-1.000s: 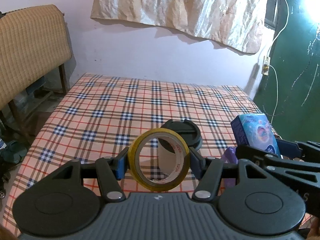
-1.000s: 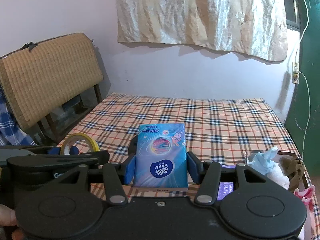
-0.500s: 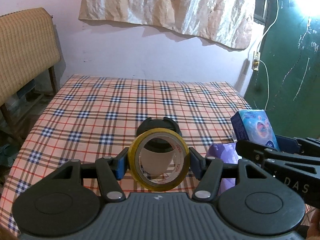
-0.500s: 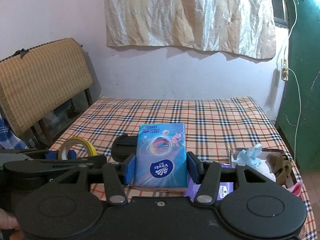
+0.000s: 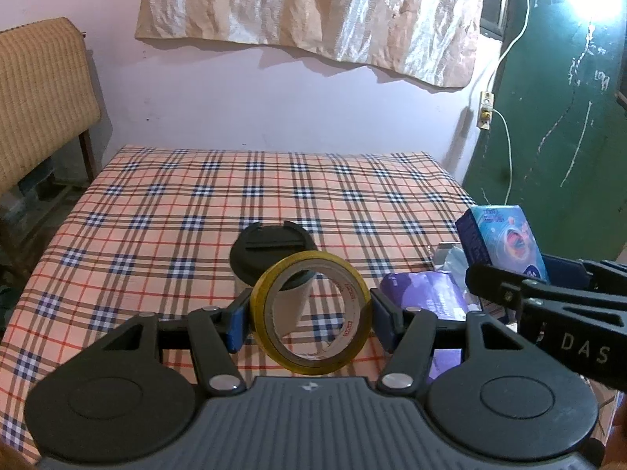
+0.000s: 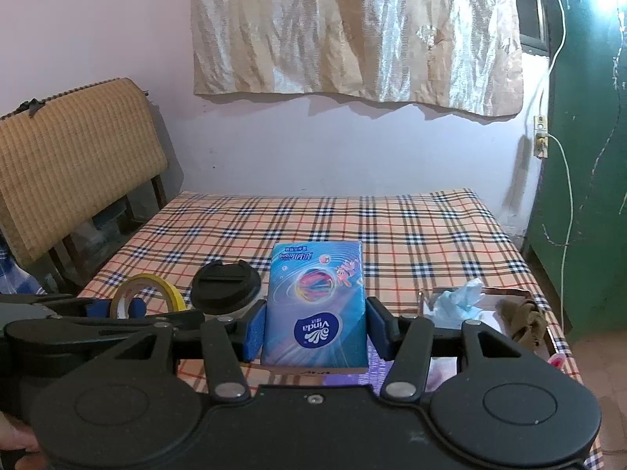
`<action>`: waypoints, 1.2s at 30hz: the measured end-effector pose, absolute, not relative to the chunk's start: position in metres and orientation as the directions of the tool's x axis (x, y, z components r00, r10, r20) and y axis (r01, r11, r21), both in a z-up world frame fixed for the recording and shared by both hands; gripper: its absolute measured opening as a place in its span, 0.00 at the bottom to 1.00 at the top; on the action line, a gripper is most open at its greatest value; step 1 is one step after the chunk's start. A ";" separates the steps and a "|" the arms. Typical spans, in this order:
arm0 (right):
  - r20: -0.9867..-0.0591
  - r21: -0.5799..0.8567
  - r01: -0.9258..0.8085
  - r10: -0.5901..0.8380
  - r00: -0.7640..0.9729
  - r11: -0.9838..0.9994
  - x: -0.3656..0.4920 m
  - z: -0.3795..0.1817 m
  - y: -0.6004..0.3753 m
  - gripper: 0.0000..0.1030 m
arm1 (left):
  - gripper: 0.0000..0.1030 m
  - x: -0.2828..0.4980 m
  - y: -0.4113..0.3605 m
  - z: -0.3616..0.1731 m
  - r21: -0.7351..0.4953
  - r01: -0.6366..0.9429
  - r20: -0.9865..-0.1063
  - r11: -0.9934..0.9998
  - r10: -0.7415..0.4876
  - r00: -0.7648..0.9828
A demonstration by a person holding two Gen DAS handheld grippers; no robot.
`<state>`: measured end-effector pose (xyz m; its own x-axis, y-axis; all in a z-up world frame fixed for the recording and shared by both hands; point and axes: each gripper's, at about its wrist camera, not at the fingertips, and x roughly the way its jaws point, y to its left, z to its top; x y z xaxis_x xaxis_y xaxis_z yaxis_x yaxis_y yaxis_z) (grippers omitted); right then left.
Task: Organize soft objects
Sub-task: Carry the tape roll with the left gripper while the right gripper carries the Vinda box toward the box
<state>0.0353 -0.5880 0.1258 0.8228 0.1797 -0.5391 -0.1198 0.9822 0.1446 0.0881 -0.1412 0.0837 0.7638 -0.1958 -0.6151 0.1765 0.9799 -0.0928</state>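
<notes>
My left gripper (image 5: 311, 319) is shut on a yellow tape roll (image 5: 341, 348), held upright above the plaid table (image 5: 156, 211). My right gripper (image 6: 315, 329) is shut on a blue Vinda tissue pack (image 6: 315, 305), held above the table's front. The tissue pack also shows at the right of the left wrist view (image 5: 505, 241). The tape roll shows at the left of the right wrist view (image 6: 145, 293).
A cup with a black lid (image 5: 274, 244) stands mid-table just beyond the tape. A purple packet (image 5: 427, 297) lies to its right. A tray (image 6: 509, 293) at the right holds a light blue cloth (image 6: 458, 301) and a brown cloth (image 6: 525, 319). A woven chair (image 6: 74, 156) stands at left.
Both grippers have drifted to the right and slightly back with their objects still held. The cup and the tray have come further into view.
</notes>
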 end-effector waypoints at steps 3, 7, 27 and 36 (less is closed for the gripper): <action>-0.541 0.141 -0.109 0.169 0.824 0.984 0.034 0.126 -0.595 0.62 | 0.60 0.087 -0.147 0.083 -0.092 0.189 -0.614 0.978 -0.205 0.762; -0.541 0.138 -0.096 0.156 0.826 0.986 0.031 0.125 -0.604 0.62 | 0.60 0.087 -0.154 0.083 -0.092 0.204 -0.613 0.975 -0.217 0.759; -0.548 0.135 -0.031 0.100 0.831 0.990 0.023 0.122 -0.640 0.62 | 0.60 0.086 -0.187 0.076 -0.085 0.289 -0.622 0.953 -0.278 0.732; -0.553 0.142 0.001 0.079 0.829 0.990 0.022 0.117 -0.658 0.62 | 0.60 0.087 -0.207 0.071 -0.078 0.328 -0.632 0.942 -0.301 0.714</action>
<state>0.0217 -0.6583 0.1173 0.8294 0.0785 -0.5531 0.0012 0.9898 0.1423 0.0874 -0.2073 0.0706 0.7141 -0.3011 -0.6320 0.3277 0.9415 -0.0783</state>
